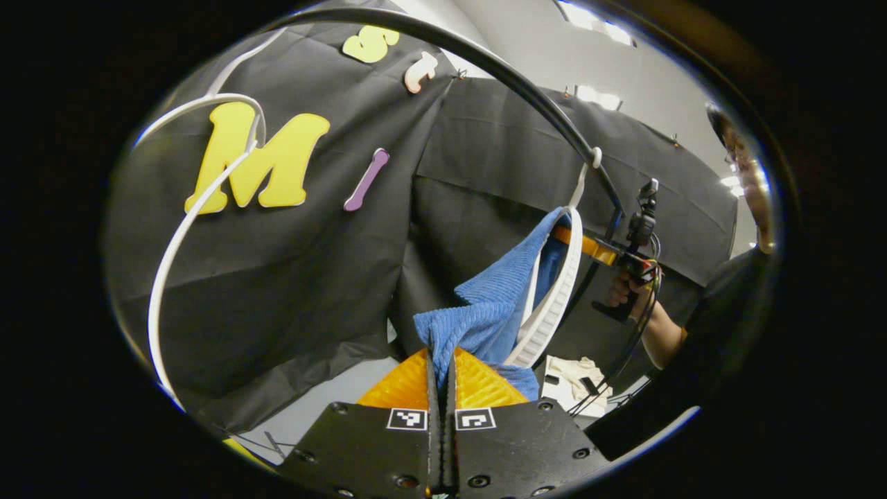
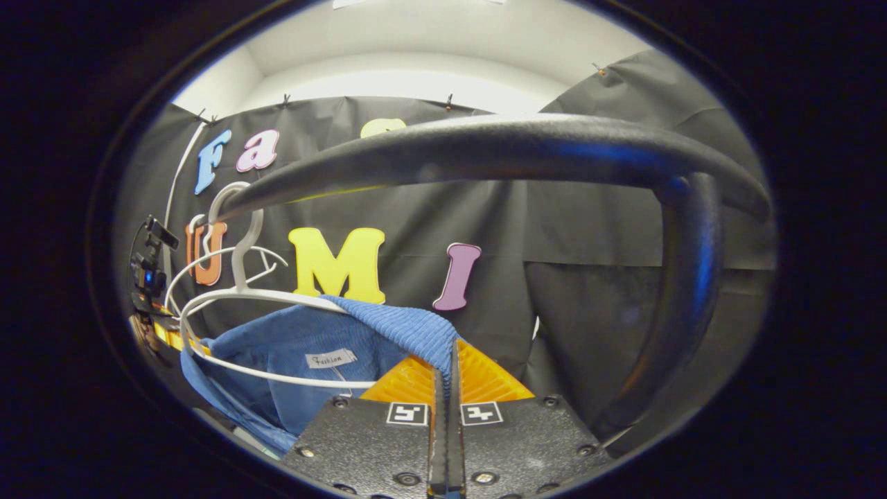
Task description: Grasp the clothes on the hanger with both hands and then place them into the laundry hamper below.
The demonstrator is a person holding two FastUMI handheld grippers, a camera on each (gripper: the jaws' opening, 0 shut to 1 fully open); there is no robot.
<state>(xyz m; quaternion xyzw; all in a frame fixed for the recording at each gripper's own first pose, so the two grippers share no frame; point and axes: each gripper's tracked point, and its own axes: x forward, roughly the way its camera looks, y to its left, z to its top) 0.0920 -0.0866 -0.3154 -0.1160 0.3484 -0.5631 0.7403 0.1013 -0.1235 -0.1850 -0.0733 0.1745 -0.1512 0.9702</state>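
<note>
Pinching blue garment [image 1: 495, 298], hem hidden.

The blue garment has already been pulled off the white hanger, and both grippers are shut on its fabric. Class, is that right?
Not quite. The blue garment is still draped on the white hanger, as the right gripper view shows. The left gripper and right gripper are indeed shut on its fabric.

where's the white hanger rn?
The white hanger hangs from the black rail, left of centre in the right gripper view, inside the blue garment.
</note>
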